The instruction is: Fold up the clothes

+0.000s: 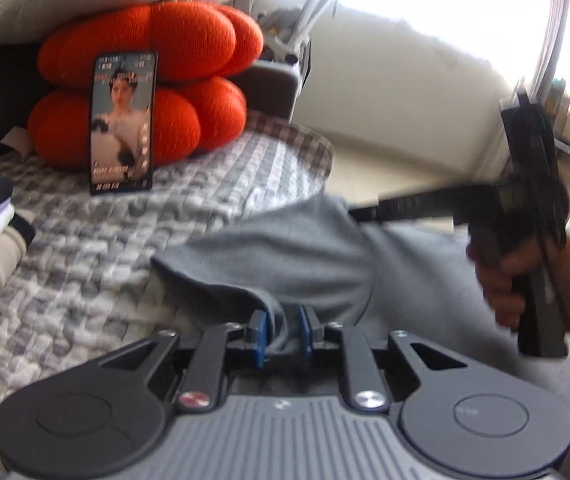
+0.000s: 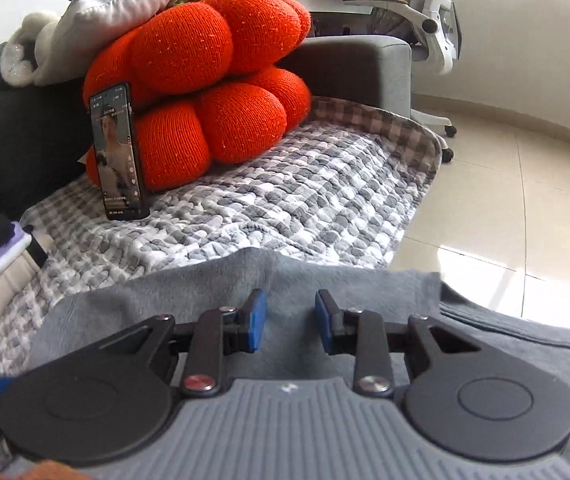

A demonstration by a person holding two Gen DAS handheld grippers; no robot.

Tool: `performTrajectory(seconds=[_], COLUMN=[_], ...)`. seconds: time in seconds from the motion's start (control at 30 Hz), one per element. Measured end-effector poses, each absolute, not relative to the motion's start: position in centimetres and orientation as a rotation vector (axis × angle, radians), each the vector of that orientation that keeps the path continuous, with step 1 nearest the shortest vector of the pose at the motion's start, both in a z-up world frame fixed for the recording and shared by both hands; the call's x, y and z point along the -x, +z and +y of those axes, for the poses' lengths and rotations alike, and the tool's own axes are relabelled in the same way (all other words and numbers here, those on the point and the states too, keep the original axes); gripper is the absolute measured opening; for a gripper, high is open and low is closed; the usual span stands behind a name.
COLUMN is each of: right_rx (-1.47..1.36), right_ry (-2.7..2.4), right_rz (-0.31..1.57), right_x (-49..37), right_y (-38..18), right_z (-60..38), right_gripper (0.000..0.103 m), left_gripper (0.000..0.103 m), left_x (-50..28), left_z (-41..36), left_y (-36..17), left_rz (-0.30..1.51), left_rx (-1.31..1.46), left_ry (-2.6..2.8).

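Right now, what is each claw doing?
Left claw: shut on the soft grey fabric garment.
Right claw: open, holding nothing.

Both wrist views low, close over checked blanket (image 2: pixel 285 200), sharing orange cushion (image 1: pixel 157 92).

garment (image 2: pixel 213 304): grey cloth, looking matt and soft
blanket (image 2: pixel 293 200): showing a nubbly woven check
cushion (image 2: pixel 213 80): orange knit, looking rough
phone (image 2: pixel 119 152): screen looking glossy
gripper pads (image 2: pixel 255 322): showing matt blue
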State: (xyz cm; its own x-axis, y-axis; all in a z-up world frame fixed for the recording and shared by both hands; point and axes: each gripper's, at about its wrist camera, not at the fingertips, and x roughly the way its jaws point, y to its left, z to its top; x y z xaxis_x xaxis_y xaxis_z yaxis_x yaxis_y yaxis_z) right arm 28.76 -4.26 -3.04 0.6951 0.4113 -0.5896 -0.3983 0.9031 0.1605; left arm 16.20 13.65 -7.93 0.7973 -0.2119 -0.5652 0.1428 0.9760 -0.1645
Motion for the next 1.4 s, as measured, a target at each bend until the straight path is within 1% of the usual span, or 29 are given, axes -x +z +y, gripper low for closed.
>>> performTrajectory(seconds=[0.3,0.4,0.57,0.67,0.73,0.77,0.87,0.9,0.93,0.97,1.0,1.03,1.13,1.2,1.27,1.3,1.4], right_rx=[-0.053,-0.046,-0.015,0.000,0.005,0.010,0.014,0.009,0.005,0.002,0.002,0.006,0.013,0.008,0.002,0.008,0.052], right_ry=[0.418,0.405,0.387,0.373,0.362,0.354,0.333,0.326,0.325,0.327,0.327,0.323,0.284,0.259,0.236,0.228,0.213], right_rz=[0.685,0.668,0.623,0.601,0.594,0.592,0.584,0.578,0.569,0.559,0.550,0.549,0.589,0.603,0.612,0.612,0.615], right_x=[-32.5,-31.6,-28.8,-26.6,-25.2,-24.4,-22.0,-21.1,-20.1,-19.1,-18.1,-17.2,-15.2,-14.0,-12.9,-12.4,-10.7], right_y=[-4.1,-3.4,-1.7,-0.8,-0.5,-0.4,0.0,0.0,-0.1,-0.3,-0.5,-0.9,-2.3,-2.8,-3.2,-3.2,-3.2], right_z=[-2.7,-3.5,-5.6,-7.9,-9.5,-10.3,-12.7,-13.6,-14.4,-15.2,-16.0,-16.6,-17.9,-18.6,-19.3,-19.5,-19.7], right_gripper=[0.033,0.031,0.037,0.039,0.042,0.043,0.051,0.055,0.062,0.067,0.074,0.077,0.078,0.080,0.080,0.082,0.091], left_gripper=[0.018,0.018,0.019,0.023,0.031,0.032,0.039,0.047,0.055,0.058,0.061,0.061,0.061,0.061,0.064,0.069,0.071], left_x=[-16.0,-15.6,-14.5,-14.4,-14.6,-14.8,-15.2,-15.4,-15.6,-15.7,-15.8,-15.9,-16.0,-15.6,-14.9,-14.6,-13.9], left_z=[13.9,14.2,14.4,13.5,12.4,11.7,9.2,8.4,7.5,6.8,6.3,5.8,4.7,4.9,5.6,6.1,8.6], left_y=[-8.5,-8.1,-6.0,-5.4,-5.2,-5.2,-5.0,-5.0,-5.1,-5.3,-5.7,-6.0,-7.3,-7.4,-7.1,-7.1,-7.3], left_rz=[0.606,0.576,0.494,0.492,0.506,0.515,0.538,0.545,0.552,0.559,0.568,0.580,0.639,0.643,0.632,0.625,0.630], left_rx=[0.138,0.149,0.140,0.130,0.115,0.106,0.083,0.076,0.071,0.075,0.087,0.093,0.057,0.043,0.045,0.035,0.027], left_ry=[-0.199,-0.199,-0.192,-0.223,-0.254,-0.271,-0.353,-0.388,-0.430,-0.485,-0.534,-0.571,-0.596,-0.570,-0.533,-0.495,-0.369])
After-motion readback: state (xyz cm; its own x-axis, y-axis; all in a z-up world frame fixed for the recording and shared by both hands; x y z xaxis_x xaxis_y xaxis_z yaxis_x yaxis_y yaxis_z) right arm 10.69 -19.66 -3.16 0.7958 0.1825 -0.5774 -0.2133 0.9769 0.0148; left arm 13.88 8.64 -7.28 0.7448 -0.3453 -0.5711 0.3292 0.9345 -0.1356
